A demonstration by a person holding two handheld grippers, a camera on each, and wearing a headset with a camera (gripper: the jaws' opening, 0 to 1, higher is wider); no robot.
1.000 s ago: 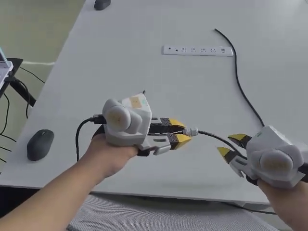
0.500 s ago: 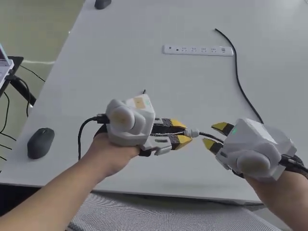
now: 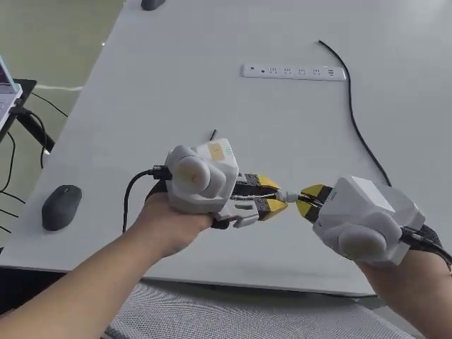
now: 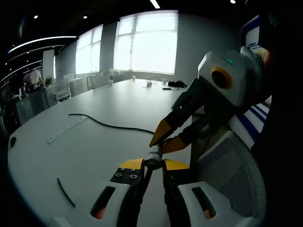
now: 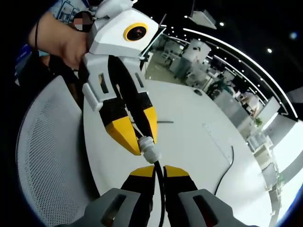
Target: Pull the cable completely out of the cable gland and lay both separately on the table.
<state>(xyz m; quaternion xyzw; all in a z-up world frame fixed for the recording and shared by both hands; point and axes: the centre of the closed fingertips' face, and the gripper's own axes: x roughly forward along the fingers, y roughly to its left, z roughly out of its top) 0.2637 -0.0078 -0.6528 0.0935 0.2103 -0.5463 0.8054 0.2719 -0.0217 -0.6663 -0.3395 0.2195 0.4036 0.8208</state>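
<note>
The right gripper (image 3: 308, 199) has closed in on the left gripper (image 3: 272, 194) and now meets it tip to tip. The left jaws are clamped on the cable gland (image 3: 286, 195) at their very tips. The right jaws are drawn narrow onto the cable (image 5: 161, 189) just beside the gland, above the near edge of the table (image 3: 176, 70).

White table (image 3: 176, 85) with power strip (image 3: 293, 71), black cable (image 3: 353, 120), dark mouse (image 3: 61, 207) near edge

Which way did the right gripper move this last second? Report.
Yes: the right gripper moved left, from beneath the right end of the power strip toward its middle.
</note>
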